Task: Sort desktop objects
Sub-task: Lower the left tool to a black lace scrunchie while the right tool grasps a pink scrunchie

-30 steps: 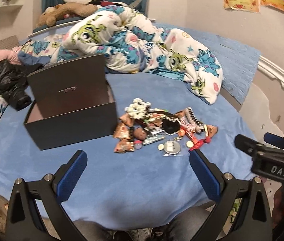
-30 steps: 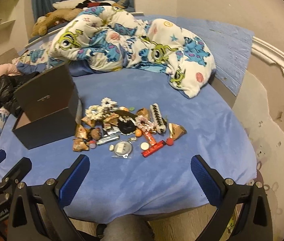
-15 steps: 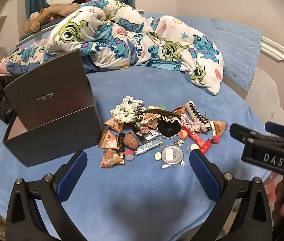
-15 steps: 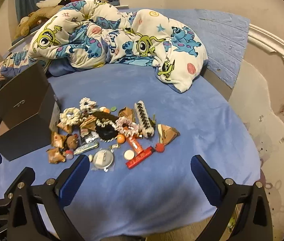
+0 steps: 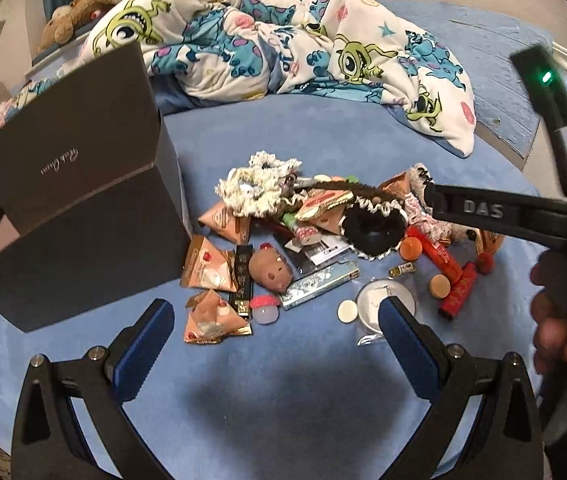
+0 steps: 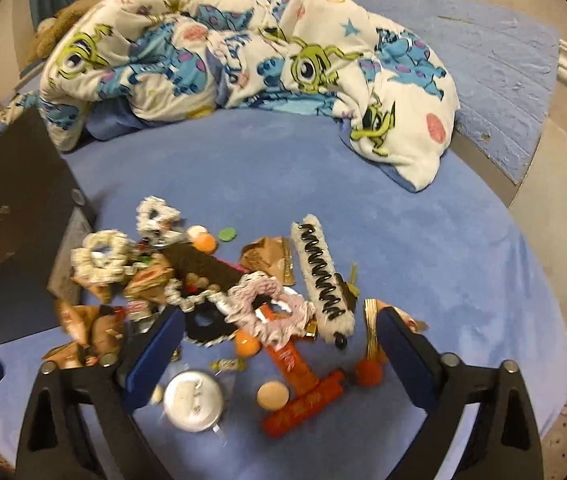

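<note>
Both grippers are hovering released, jaws spread wide, over a blue bed cover [image 5: 283, 400]. The left gripper [image 5: 275, 332] is facing the near edge of a pile of small objects [image 5: 323, 240] lying just right of an open dark box [image 5: 83, 240]. The right gripper [image 6: 279, 340] is hanging low above the pile's pink scrunchie [image 6: 267, 304], gripping nothing.

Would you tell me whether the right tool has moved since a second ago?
Yes. The right tool has moved forward toward the pile: its fingers now flank the pink scrunchie, earlier well ahead.
</note>
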`<act>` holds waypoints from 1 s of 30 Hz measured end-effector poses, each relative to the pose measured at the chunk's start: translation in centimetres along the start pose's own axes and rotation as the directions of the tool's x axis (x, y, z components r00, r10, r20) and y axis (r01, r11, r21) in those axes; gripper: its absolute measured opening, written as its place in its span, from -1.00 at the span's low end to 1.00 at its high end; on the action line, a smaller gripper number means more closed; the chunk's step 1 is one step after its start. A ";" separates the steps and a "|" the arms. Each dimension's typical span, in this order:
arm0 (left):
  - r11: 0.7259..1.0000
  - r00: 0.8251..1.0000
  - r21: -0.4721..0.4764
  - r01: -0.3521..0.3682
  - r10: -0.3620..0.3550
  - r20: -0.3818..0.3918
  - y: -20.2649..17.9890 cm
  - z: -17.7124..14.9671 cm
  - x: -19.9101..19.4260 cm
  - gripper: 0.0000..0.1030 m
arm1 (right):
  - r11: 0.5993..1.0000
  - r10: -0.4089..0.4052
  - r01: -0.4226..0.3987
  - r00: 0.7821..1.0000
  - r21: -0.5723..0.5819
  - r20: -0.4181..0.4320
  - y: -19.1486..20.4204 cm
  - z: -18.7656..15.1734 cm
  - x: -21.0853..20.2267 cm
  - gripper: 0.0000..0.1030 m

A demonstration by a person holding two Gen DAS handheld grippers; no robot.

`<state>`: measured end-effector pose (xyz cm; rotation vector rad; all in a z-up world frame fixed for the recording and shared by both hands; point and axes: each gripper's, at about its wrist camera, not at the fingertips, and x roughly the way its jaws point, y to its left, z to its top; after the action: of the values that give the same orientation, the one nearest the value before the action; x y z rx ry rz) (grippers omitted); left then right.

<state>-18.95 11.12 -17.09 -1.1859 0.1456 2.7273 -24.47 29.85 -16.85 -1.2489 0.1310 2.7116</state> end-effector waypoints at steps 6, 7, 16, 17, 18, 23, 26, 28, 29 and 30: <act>1.000 1.000 0.018 0.024 -0.024 -0.002 0.0 -0.8 0.5 1.00 | 0.999 -0.003 0.005 0.999 0.035 -0.046 -0.4 -1.2 3.8 0.56; 0.999 1.000 0.020 0.026 -0.026 -0.002 0.0 -0.9 0.6 1.00 | 0.999 -0.002 0.004 0.999 0.032 -0.049 -0.3 -1.4 4.0 0.56; 0.999 0.999 0.006 0.038 -0.038 -0.007 0.2 -1.1 0.9 1.00 | 0.995 -0.094 0.091 0.993 -0.048 -0.068 1.2 -2.4 5.8 0.19; 0.999 0.999 0.003 0.038 -0.038 -0.008 0.3 -1.2 0.9 1.00 | 0.995 -0.098 0.095 0.993 -0.042 -0.066 1.1 -2.4 5.6 0.04; 0.999 0.999 0.001 0.039 -0.039 -0.011 0.4 -1.2 0.9 1.00 | 0.995 -0.092 0.089 0.994 -0.036 -0.067 0.9 -2.3 5.5 -0.55; 0.999 0.999 -0.001 0.038 -0.038 -0.007 0.4 -1.2 0.8 1.00 | 0.999 -0.045 0.045 0.995 -0.005 -0.090 0.5 -2.4 5.5 -0.63; 0.999 0.999 -0.003 0.041 -0.041 -0.006 0.4 -1.1 0.8 1.00 | 0.999 -0.041 0.042 0.996 0.009 -0.079 0.4 -2.2 4.7 -0.82; 0.999 0.999 -0.002 0.041 -0.041 -0.004 0.4 -1.1 0.8 1.00 | 0.999 -0.030 0.031 0.996 0.017 -0.080 0.1 -2.1 4.5 -0.82; 0.999 0.999 -0.003 0.040 -0.040 -0.003 0.4 -1.1 0.7 1.00 | 0.999 -0.030 0.032 0.996 0.016 -0.080 0.0 -2.0 4.3 -0.82; 0.999 0.999 -0.003 0.042 -0.042 -0.004 0.3 -1.0 0.7 1.00 | 0.999 -0.032 0.033 0.996 0.015 -0.078 0.0 -1.9 4.2 -0.83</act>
<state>-18.75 10.75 -18.31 -1.1821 0.1163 2.6897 -25.71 30.01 -21.25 -1.3408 0.1405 2.6304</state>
